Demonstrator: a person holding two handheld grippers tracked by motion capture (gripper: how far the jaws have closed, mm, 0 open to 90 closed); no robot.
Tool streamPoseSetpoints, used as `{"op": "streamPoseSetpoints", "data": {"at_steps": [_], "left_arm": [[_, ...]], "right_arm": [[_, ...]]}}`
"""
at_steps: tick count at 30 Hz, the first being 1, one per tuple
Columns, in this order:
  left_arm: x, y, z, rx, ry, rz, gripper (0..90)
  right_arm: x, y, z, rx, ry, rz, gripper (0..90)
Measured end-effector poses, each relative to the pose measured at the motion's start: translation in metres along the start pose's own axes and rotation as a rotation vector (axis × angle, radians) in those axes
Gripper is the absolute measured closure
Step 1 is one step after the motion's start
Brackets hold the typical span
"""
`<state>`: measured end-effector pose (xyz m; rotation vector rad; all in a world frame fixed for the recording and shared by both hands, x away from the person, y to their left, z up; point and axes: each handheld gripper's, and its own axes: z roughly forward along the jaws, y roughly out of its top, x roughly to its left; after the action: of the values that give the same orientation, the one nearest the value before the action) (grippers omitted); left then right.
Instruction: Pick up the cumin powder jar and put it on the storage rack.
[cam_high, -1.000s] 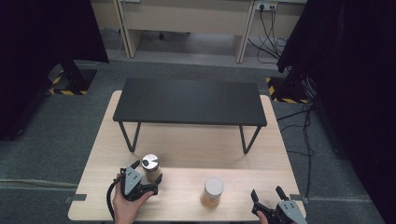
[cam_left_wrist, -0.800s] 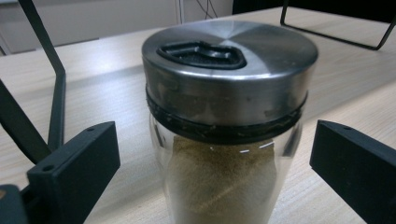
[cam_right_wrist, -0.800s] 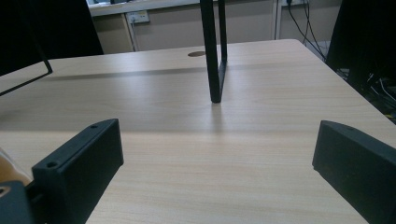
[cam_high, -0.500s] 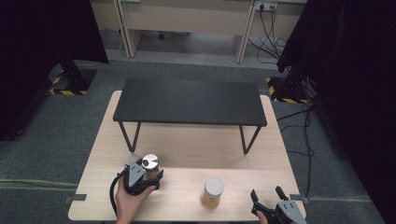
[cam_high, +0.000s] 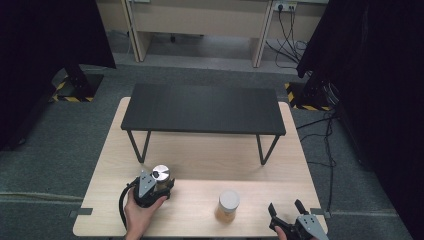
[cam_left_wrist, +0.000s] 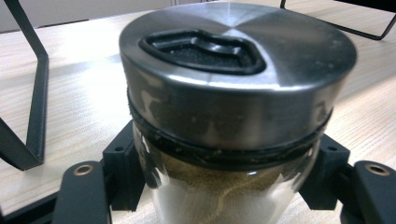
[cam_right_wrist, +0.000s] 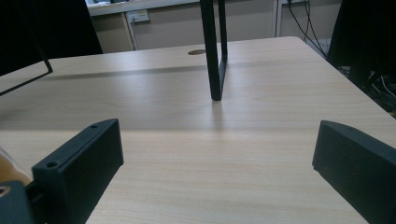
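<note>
Left gripper (cam_high: 159, 186): near-left part of the wooden table (cam_high: 200, 155), held in the person's left hand (cam_high: 141, 212). Jaws stand closed in against the glass body of a steel-lidded jar (cam_high: 161, 176), one on each side. In the left gripper view the jar (cam_left_wrist: 233, 116) sits between the two black jaws, upright, with a brown powder visible through the glass below a black seal ring. The lid is brushed metal with a black moulded recess on top. The base of the jar is out of frame, so whether it rests on the table or is lifted cannot be told.

Right gripper (cam_high: 289, 212): near-right corner of the table, jaws spread wide, nothing between them. In the right gripper view only bare tabletop lies between the jaws.

A second jar (cam_high: 228, 204) with a pale lid stands upright between the two grippers, nearer the right one and apart from it.

Far side: a low black bench (cam_high: 202, 108) on thin metal legs stands across the table, beyond both jars.
</note>
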<state>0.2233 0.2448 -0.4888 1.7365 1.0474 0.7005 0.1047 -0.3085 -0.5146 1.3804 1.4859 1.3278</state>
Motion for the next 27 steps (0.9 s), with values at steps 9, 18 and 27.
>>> {"op": "streamPoseSetpoints", "data": {"at_steps": [9,18,27], "left_arm": [[0.0,0.0,0.0,-0.002,0.0,-0.001,30.2],[-0.003,0.006,-0.001,0.018,0.004,0.027,30.3],[-0.003,0.018,-0.011,-0.008,-0.002,0.03,30.3]], "right_arm": [[0.0,0.0,0.001,0.004,0.002,0.003,2.0],[-0.001,0.0,-0.001,-0.003,0.001,0.009,2.0],[-0.002,0.0,0.0,0.0,0.002,0.013,2.0]]}}
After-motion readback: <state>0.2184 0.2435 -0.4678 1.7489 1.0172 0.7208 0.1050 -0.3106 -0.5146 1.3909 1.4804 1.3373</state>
